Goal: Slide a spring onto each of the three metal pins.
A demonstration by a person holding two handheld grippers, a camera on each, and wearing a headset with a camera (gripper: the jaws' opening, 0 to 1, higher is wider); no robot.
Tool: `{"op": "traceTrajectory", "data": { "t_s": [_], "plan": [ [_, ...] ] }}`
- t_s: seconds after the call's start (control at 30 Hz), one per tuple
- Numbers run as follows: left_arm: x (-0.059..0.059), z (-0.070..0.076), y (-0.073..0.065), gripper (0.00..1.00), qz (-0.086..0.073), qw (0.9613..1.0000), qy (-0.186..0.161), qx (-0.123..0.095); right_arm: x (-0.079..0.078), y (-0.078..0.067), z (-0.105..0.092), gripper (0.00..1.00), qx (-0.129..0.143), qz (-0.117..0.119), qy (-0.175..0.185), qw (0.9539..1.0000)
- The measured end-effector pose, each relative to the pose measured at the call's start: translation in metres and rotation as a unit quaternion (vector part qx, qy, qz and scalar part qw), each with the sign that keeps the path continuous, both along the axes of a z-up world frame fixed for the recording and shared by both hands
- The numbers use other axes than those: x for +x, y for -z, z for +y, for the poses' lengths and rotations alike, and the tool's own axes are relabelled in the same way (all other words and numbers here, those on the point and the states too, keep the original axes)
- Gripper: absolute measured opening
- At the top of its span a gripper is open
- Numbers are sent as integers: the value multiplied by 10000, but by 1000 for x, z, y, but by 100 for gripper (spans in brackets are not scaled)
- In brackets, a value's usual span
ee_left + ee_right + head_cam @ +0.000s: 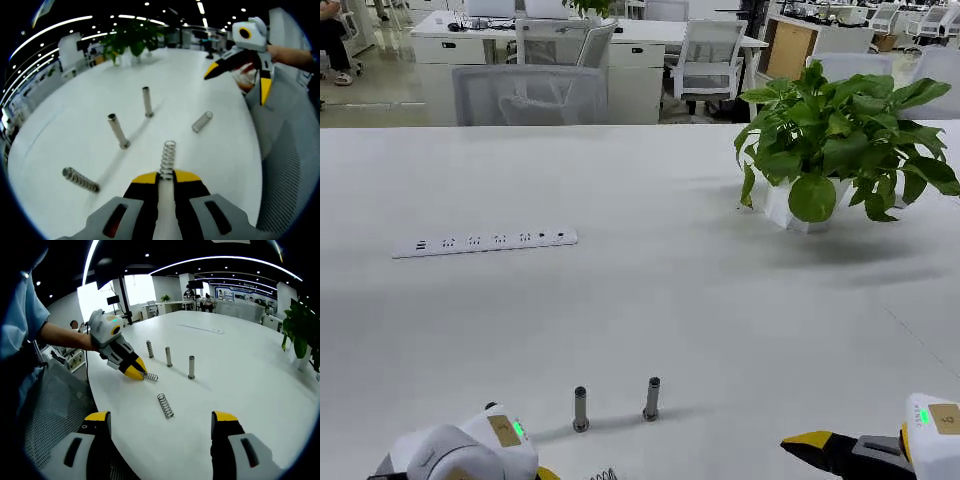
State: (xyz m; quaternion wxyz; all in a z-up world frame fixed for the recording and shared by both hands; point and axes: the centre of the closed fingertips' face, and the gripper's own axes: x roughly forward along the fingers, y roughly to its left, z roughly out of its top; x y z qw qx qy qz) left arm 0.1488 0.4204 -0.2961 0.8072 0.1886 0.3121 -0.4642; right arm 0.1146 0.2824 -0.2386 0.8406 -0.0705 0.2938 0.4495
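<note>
You're clamping a spring (168, 156) in the left gripper (166, 176), right gripper (161, 419) hanging open, one pin (80, 180) looking done; next you're needing it lined up over a bare pin (118, 131).

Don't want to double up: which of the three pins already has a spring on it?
The end pin nearest the left gripper: a spring wraps its shaft; the middle pin and opposite end pin are bare.

The left gripper (167, 176), a bare forearm (65, 337) behind it, has its jaws pinched on one end of a spring (168, 156). The right gripper (160, 416) hovers with jaws spread wide, holding nothing.
</note>
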Motion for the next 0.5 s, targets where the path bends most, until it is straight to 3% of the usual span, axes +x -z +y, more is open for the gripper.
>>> {"op": "traceTrajectory", "data": {
  "t_s": [0.23, 0.33, 0.5],
  "plan": [
    [-14, 1, -11, 11, -60, 9995, -83, -314, -5, -2, 26, 78, 108, 48, -339, 9994],
    [-23, -7, -19, 11, -161, 9981, 168, -569, -5, -1, 34, 73, 55, 56, -555, 9984],
    [-38, -13, -21, 11, -191, 9971, 427, -607, -4, -6, 49, 63, 30, 43, -886, 9961]
  ]
}}
